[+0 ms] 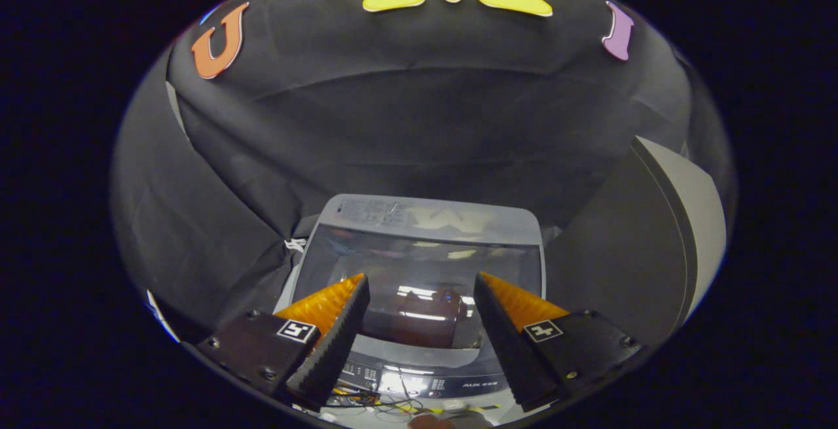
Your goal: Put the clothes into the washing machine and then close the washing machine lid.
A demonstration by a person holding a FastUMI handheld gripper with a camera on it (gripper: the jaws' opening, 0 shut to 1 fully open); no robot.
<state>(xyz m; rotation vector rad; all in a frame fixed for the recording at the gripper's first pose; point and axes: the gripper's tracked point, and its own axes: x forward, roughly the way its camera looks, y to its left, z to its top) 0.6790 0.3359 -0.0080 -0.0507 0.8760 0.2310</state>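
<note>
Grey plastic and dark glass make up what lies ahead of me: the washing machine sits below my claw, seen from above its front edge. Its lid is down flat over the tub, a tinted see-through pane in a pale grey frame, and ceiling lights glint off the pane. Through the glass, between my two fingers, I can make out a dark reddish shape, though I cannot tell whether it is clothing in the tub or only a reflection on the glass.

My fingers are spread wide apart, nothing between them, neither one touching the lid. They hang over the front half of the machine, tips pointing toward the far end of the lid. Each finger carries a small square black-and-white marker on its base.

Just under my fingers, at the near edge of the machine, runs the control panel, a dark strip with small buttons and pale markings too small to read. Nearer still, some thin wires lie tangled in front of the panel.

Black cloth hangs behind and to both sides of the machine, creased and draped. Off to the right, a pale grey panel stands upright, well apart from the machine.
</note>
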